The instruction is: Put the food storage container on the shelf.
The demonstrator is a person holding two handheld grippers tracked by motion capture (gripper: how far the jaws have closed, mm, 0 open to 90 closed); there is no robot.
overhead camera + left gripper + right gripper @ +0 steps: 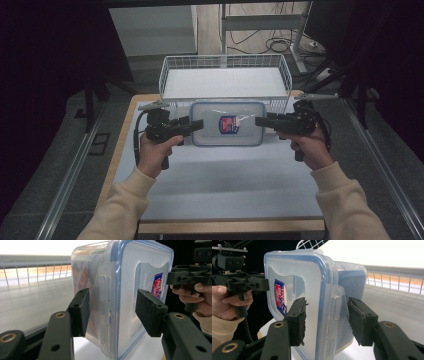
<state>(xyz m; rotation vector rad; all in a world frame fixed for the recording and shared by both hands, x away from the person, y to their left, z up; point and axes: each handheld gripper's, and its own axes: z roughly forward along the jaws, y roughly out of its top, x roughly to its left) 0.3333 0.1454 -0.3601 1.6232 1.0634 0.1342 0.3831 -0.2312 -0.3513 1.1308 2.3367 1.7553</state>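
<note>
A clear plastic container [227, 125] with a blue-rimmed lid and a red and blue label hangs above the table, just in front of the wire basket. My left gripper [196, 124] is shut on its left end and my right gripper [261, 121] is shut on its right end. In the left gripper view the container [130, 277] sits on edge between my left gripper's [112, 312] black pads, at a side clip. In the right gripper view my right gripper [325, 320] clamps the container [307, 285] at the opposite clip, one pad on the lid, one on the body.
A white wire basket [172, 65] stands at the table's far edge, right behind the container. The pale table top [225, 180] lies between my forearms. Dark floor, metal rails and cables surround the table.
</note>
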